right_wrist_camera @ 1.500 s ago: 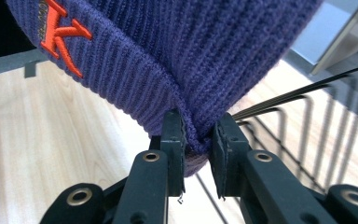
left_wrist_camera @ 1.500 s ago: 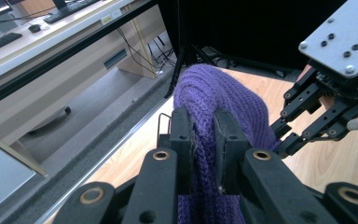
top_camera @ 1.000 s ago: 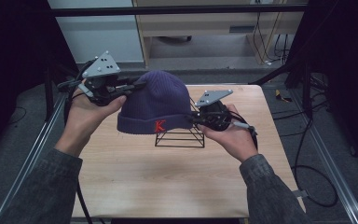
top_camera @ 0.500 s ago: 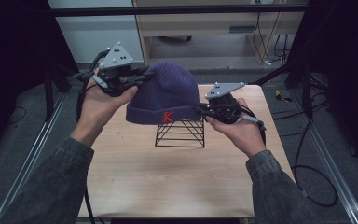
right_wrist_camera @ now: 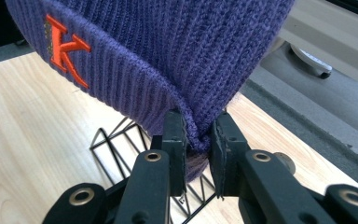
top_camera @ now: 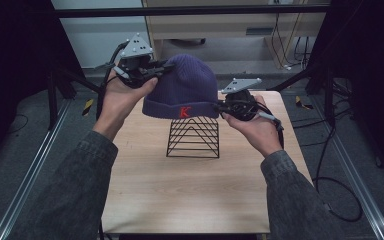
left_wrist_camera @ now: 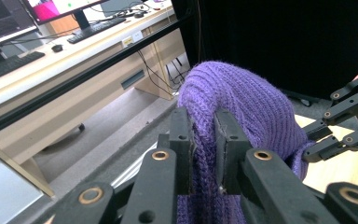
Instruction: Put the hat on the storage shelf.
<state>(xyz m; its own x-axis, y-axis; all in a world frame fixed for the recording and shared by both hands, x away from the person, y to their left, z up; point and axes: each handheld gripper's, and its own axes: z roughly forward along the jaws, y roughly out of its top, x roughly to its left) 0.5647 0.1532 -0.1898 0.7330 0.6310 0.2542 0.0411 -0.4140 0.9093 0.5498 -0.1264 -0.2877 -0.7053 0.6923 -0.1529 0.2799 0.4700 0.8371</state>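
A purple knit beanie (top_camera: pixel 182 90) with a red letter K on its cuff hangs in the air above a black wire stand (top_camera: pixel 194 137). My left gripper (top_camera: pixel 161 69) is shut on the knit at the hat's upper left side; in the left gripper view its pads (left_wrist_camera: pixel 186 140) pinch the purple beanie (left_wrist_camera: pixel 242 102). My right gripper (top_camera: pixel 219 107) is shut on the cuff at the hat's lower right. The right gripper view has the cuff of the beanie (right_wrist_camera: pixel 168 51) squeezed between the fingers (right_wrist_camera: pixel 175 140), with the wire stand (right_wrist_camera: pixel 116 149) below.
The wire stand sits on a light wooden table (top_camera: pixel 190 190) at its far middle. Dark metal frame bars (top_camera: pixel 55 90) flank the table. A desk with monitors and a keyboard (left_wrist_camera: pixel 93 28) lies beyond, and cables (top_camera: pixel 330 165) trail on the floor at the right.
Both hands have carried the beanie to the right and farther from me, and it sits higher over the wire stand. Both grips hold as before.
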